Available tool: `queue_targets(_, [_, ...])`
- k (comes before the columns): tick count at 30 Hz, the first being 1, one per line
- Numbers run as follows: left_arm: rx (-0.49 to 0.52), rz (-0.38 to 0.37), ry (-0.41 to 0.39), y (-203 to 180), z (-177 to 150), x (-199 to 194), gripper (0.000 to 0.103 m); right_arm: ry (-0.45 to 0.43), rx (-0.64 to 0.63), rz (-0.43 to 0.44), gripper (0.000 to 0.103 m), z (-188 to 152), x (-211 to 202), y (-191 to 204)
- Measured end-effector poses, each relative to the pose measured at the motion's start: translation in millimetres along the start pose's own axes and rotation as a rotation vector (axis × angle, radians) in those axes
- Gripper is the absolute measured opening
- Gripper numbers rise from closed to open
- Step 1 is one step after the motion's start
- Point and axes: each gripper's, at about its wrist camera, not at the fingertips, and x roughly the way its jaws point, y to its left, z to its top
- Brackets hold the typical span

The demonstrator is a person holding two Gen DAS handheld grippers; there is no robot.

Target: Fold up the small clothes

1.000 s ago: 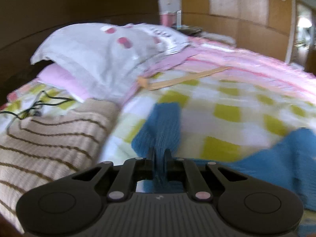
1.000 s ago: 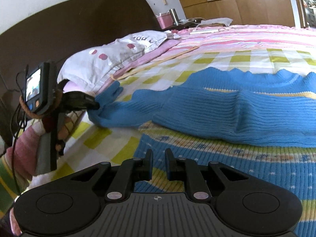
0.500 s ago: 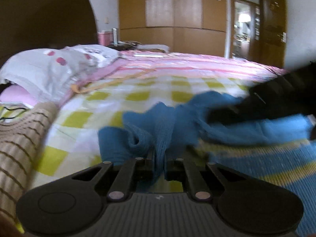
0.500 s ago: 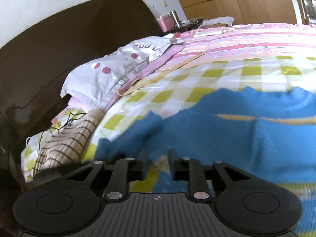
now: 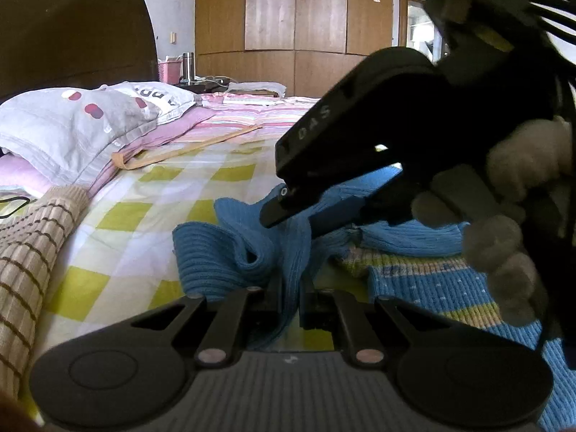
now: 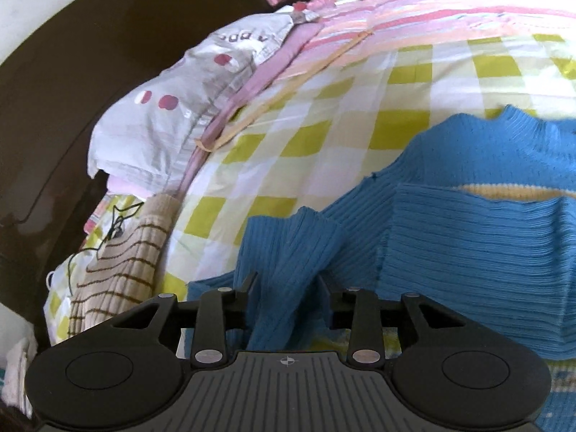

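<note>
pinching the blue sleeve (image 5: 291,252), the left tongs (image 5: 291,297) sit clamped on it above the bed (image 5: 144,223). right tongs (image 6: 284,288) have just been opening, sleeve loose between them; sweater (image 6: 468,237) lies on the bed.

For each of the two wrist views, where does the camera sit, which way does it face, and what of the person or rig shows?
Left wrist: on the left gripper, facing across the bed toward the wardrobe; its jaws pinch the blue sweater; the right gripper and a gloved hand show.
Right wrist: on the right gripper, looking down toward the headboard; jaws apart, having just been opening, with a sweater fold between them.
Shared: sweater, pillow, checked bedspread, striped beige garment.
</note>
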Motion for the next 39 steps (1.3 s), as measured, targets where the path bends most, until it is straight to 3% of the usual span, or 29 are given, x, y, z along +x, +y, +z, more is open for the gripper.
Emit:
queue_targets(2, [0.001, -0.004, -0.004, -0.7, -0.6, -0.9, 0.015, -0.012, 0.007, -0.014, 0.022, 2.2, 0.1, 0.6])
queue_targets(3, [0.002, -0.004, -0.007, -0.9, -0.7, -1.3, 0.016, -0.016, 0.015, -0.019, 0.01, 3.9, -0.4, -0.2])
queue_targets(5, [-0.002, -0.003, -0.02, -1.0, -1.1, -3.1, 0.021, -0.037, 0.024, -0.024, 0.009, 7.5, -5.8, -2.6])
queue_targets(8, [-0.014, -0.025, -0.039, 1.7, 0.3, -6.9, 0.048, -0.098, 0.028, -0.032, 0.008, 15.6, -22.9, -8.0])
queue_targets(9, [-0.016, -0.025, -0.051, 1.6, 0.6, -8.9, 0.052, -0.126, 0.03, -0.033, 0.008, 19.0, -31.4, -11.1])
queue_targets(19, [0.017, -0.011, -0.053, -13.6, 6.8, -6.2, 0.056, -0.338, 0.119, -0.087, 0.008, 46.8, -114.8, -72.7])
queue_targets(30, [0.13, -0.055, -0.048, -62.6, 29.1, 13.6, 0.056, -0.526, 0.239, -0.149, 0.008, 22.0, -197.0, -160.8])
queue_targets(35, [0.177, -0.045, 0.008, -77.3, 27.2, 28.1, 0.056, -0.491, 0.28, -0.217, 0.008, -9.9, -190.8, -201.0])
queue_targets(39, [0.227, -0.024, 0.051, -83.4, 19.7, 30.2, 0.056, -0.444, 0.366, -0.209, 0.011, -32.4, -179.5, -228.5])
